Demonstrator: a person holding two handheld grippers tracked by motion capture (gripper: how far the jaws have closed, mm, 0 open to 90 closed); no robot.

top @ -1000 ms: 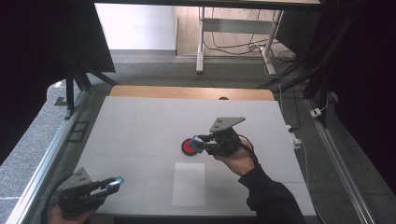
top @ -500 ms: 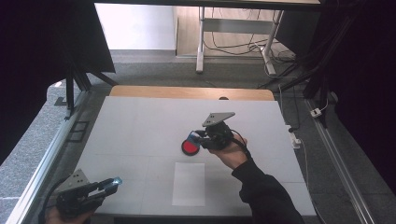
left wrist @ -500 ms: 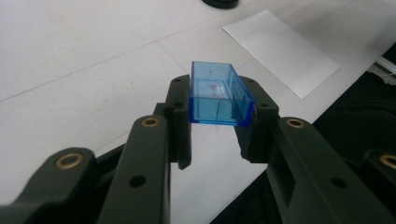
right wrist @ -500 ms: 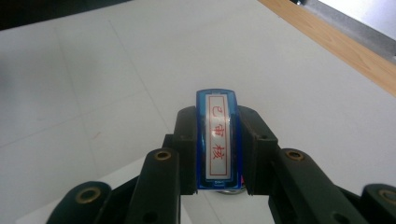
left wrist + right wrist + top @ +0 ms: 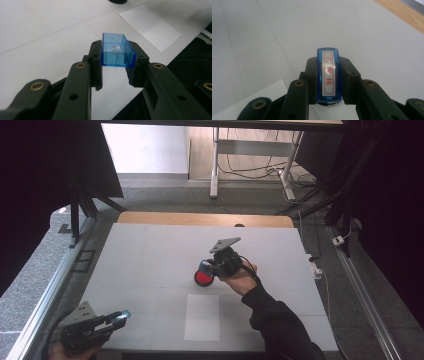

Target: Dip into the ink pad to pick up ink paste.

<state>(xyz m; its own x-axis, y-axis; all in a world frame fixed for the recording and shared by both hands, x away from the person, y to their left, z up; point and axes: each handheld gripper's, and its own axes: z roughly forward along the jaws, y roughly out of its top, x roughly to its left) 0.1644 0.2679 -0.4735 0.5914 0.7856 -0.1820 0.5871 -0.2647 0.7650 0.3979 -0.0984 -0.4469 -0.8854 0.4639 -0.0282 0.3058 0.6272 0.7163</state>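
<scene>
My right gripper (image 5: pixel 206 266) is shut on a blue stamp (image 5: pixel 328 72) whose white label bears red characters. In the high view it sits just above the far right rim of a round red ink pad (image 5: pixel 202 278) with a black rim; I cannot tell whether the stamp touches the pad. At the table's near left corner, my left gripper (image 5: pixel 120 316) is shut on a clear blue rectangular cap (image 5: pixel 116 50), held off the table. A white paper sheet (image 5: pixel 202 317) lies flat in front of the pad.
The pale grey table (image 5: pixel 150 250) has a wooden strip (image 5: pixel 205 219) along its far edge. Metal rails run down both sides. A cable (image 5: pixel 320 270) hangs at the right edge. In the left gripper view the paper (image 5: pixel 151 23) lies ahead to the right.
The right hand has carried the stamp leftward and lower, onto the ink pad's side. The left hand and its cap have stayed put.
</scene>
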